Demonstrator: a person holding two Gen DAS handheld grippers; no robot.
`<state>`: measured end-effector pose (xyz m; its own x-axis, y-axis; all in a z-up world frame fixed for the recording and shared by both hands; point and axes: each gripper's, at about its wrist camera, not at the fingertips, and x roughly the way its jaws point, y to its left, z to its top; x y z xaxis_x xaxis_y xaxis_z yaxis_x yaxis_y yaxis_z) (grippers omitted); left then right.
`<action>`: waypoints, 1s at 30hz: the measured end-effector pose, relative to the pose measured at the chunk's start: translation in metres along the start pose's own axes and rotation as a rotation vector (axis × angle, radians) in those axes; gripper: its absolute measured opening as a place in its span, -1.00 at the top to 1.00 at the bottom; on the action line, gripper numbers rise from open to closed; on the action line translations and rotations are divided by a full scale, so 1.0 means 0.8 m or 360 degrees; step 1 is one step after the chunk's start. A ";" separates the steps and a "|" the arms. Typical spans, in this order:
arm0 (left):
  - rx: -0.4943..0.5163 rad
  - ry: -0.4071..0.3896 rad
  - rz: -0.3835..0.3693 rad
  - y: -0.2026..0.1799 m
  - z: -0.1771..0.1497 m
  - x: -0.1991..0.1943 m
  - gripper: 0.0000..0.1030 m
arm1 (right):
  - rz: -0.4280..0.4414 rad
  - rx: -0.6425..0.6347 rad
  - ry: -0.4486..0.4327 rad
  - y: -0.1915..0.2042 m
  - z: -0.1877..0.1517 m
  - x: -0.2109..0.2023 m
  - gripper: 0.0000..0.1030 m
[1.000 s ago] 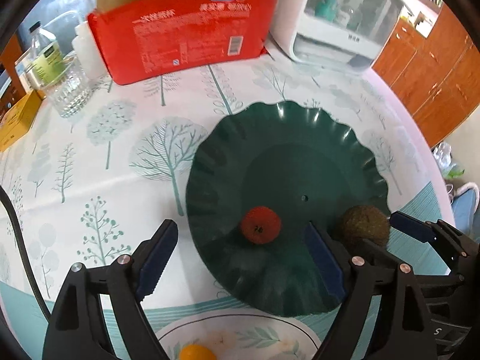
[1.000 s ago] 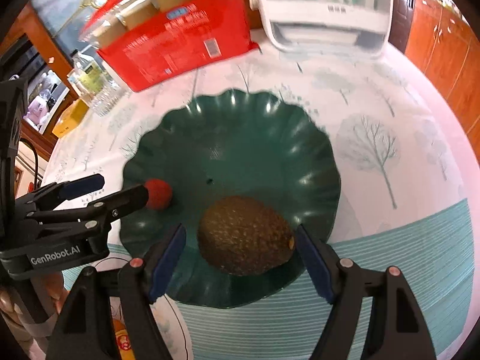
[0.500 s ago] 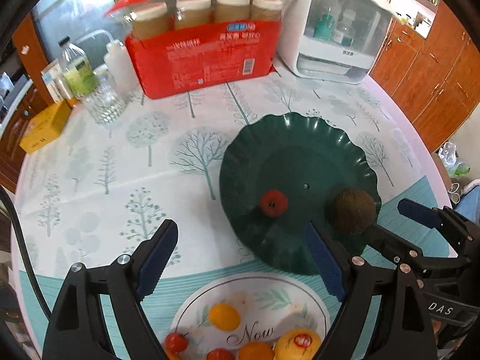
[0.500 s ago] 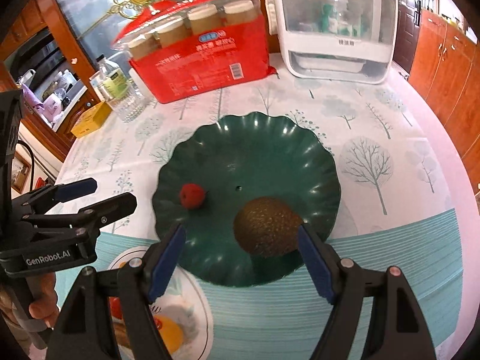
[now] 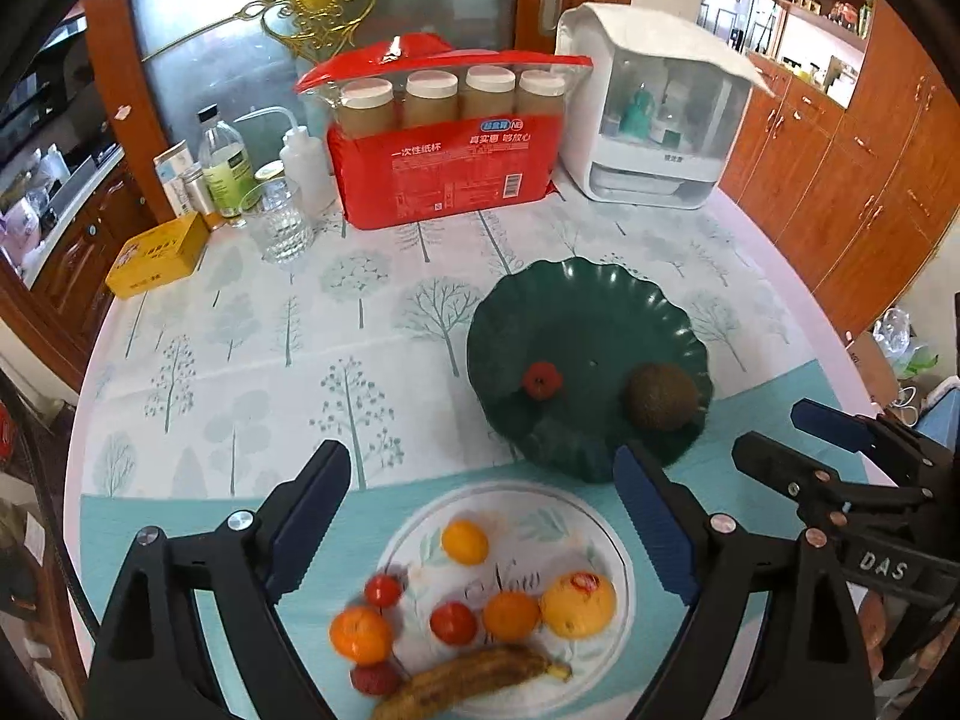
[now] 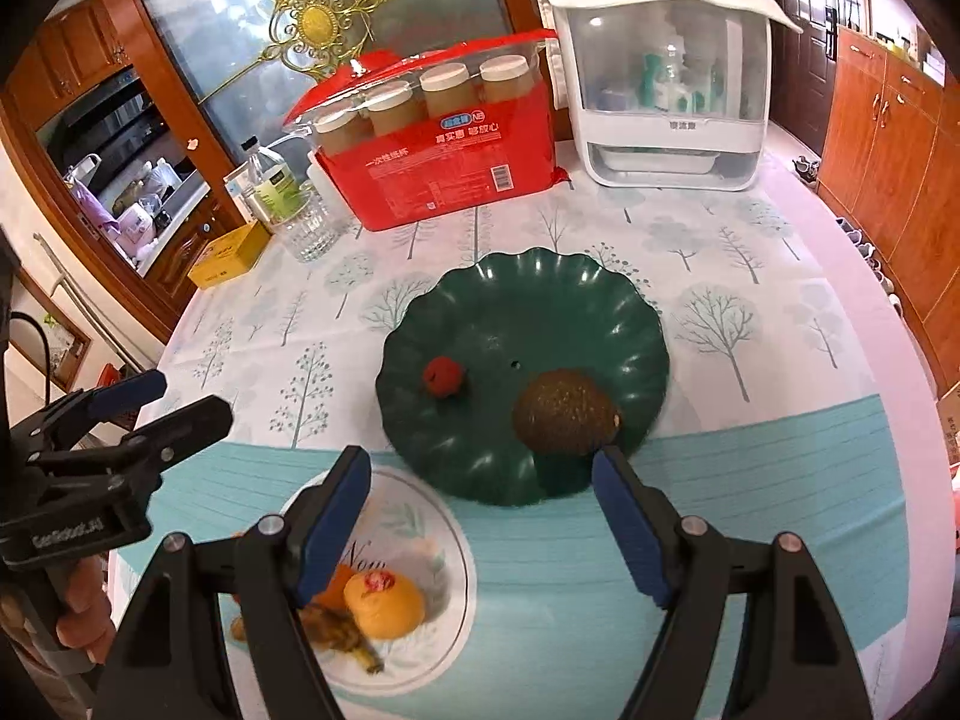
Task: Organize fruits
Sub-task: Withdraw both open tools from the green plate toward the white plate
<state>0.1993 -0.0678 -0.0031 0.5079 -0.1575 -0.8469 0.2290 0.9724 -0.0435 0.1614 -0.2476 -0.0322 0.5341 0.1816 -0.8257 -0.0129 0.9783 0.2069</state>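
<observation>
A dark green scalloped plate (image 5: 600,300) (image 6: 540,282) holds a small red fruit (image 5: 542,380) (image 6: 443,376) and a brown rough fruit (image 5: 662,396) (image 6: 565,412). A white plate (image 5: 522,510) (image 6: 432,516) nearer me holds several oranges, small red fruits, a yellow fruit (image 5: 578,604) (image 6: 384,603) and a banana (image 5: 474,681). My left gripper (image 5: 483,516) is open and empty, raised above the white plate. My right gripper (image 6: 483,507) is open and empty, raised over the near edge of the green plate.
At the back of the table stand a red pack of cups (image 5: 444,174) (image 6: 438,168), a white appliance (image 5: 654,114) (image 6: 666,90), a glass (image 5: 282,222), bottles (image 5: 225,168) and a yellow box (image 5: 157,255). Wooden cabinets (image 5: 840,150) stand to the right.
Both grippers have pulled back and up from the green plate, open and empty. The white plate of fruit has come into full view. The red and brown fruits stay on the green plate.
</observation>
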 end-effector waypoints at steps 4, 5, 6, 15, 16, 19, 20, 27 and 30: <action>-0.0053 0.0018 -0.0019 0.004 -0.029 -0.026 -0.72 | 0.0003 -0.0032 0.0005 0.008 -0.017 -0.019 -0.49; -0.0059 0.0017 -0.0013 0.004 -0.039 -0.032 -0.72 | 0.0006 -0.0040 0.0007 0.010 -0.023 -0.024 -0.49; -0.0060 0.0016 0.0004 0.003 -0.048 -0.039 -0.72 | 0.0009 -0.0048 0.0011 0.013 -0.028 -0.029 -0.49; -0.0153 0.0015 0.0058 0.015 -0.112 -0.082 -0.72 | 0.0047 -0.0202 0.0021 0.048 -0.080 -0.069 -0.49; -0.0170 0.0013 0.0060 0.017 -0.121 -0.088 -0.72 | 0.0054 -0.0217 0.0020 0.052 -0.086 -0.073 -0.49; -0.0203 0.0006 0.0073 0.022 -0.140 -0.100 -0.72 | 0.0078 -0.0261 0.0007 0.064 -0.103 -0.086 -0.49; -0.0211 0.0003 0.0081 0.023 -0.147 -0.104 -0.72 | 0.0083 -0.0282 -0.0002 0.068 -0.109 -0.090 -0.49; -0.0226 0.0019 0.0137 0.029 -0.190 -0.119 -0.72 | 0.0117 -0.0388 0.0010 0.092 -0.147 -0.094 -0.49; -0.0237 0.0037 0.0162 0.035 -0.210 -0.120 -0.72 | 0.0135 -0.0423 0.0057 0.101 -0.165 -0.081 -0.49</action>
<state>0.0175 0.0038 -0.0119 0.5023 -0.0549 -0.8630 0.0510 0.9981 -0.0338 0.0141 -0.1674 -0.0311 0.4915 0.2625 -0.8304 -0.2802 0.9505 0.1346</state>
